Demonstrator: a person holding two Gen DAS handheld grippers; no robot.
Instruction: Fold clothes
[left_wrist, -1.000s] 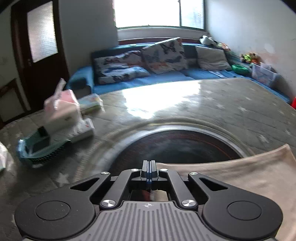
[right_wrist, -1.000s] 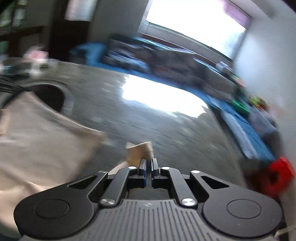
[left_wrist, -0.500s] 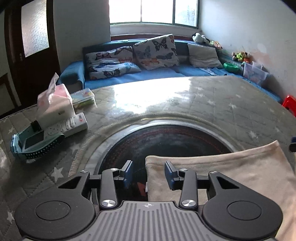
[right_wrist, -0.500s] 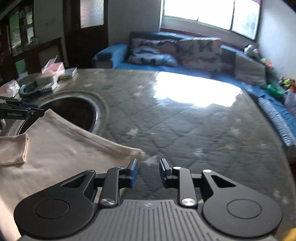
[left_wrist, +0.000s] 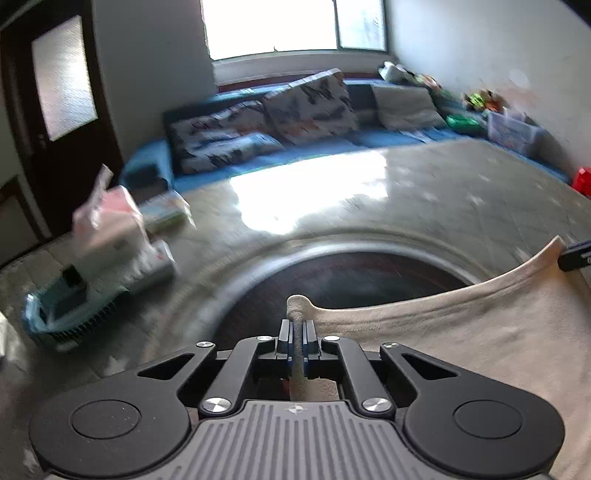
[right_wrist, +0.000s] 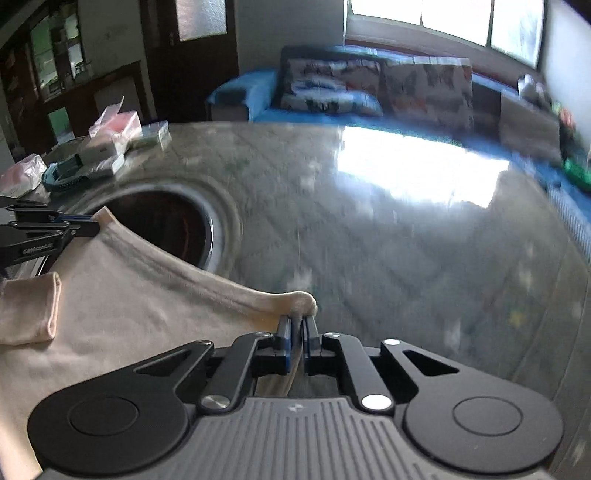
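While both grippers pinch the garment's far hem, the scene runs left to right like this:

Far-left clutter: a teal tray (left_wrist: 55, 317) with a dark device in it sits on the table's left edge; a tissue pack (left_wrist: 107, 225) with pink on top stands just behind it, beside a white box (left_wrist: 155, 266). All are blurred.

Table: a grey quilted cover with pale stars (right_wrist: 388, 236) spreads across both views, with window glare on its far part.

Round opening: a dark circular recess (left_wrist: 354, 280) with a metal rim lies in the table, just beyond the left gripper's tips.

Left gripper: the left gripper (left_wrist: 295, 334) has its jaws pressed together on a bunched corner of the beige garment (left_wrist: 461, 332); a nub of cloth pokes up past the fingertips. In the right wrist view it shows at the left edge (right_wrist: 83, 225), gripping the same hem corner.

Garment: it lies on the near side of the table between the two grippers, its far hem stretched in a sagging curve across the edge of the recess; a folded-in sleeve (right_wrist: 29, 310) rests on its left part.

Right gripper: the right gripper (right_wrist: 297, 328) is clamped on the hem's other corner, cloth bunched just past its tips. Its dark tip shows at the right edge of the left wrist view.

Background: a blue sofa (left_wrist: 332, 136) with patterned cushions under a bright window.
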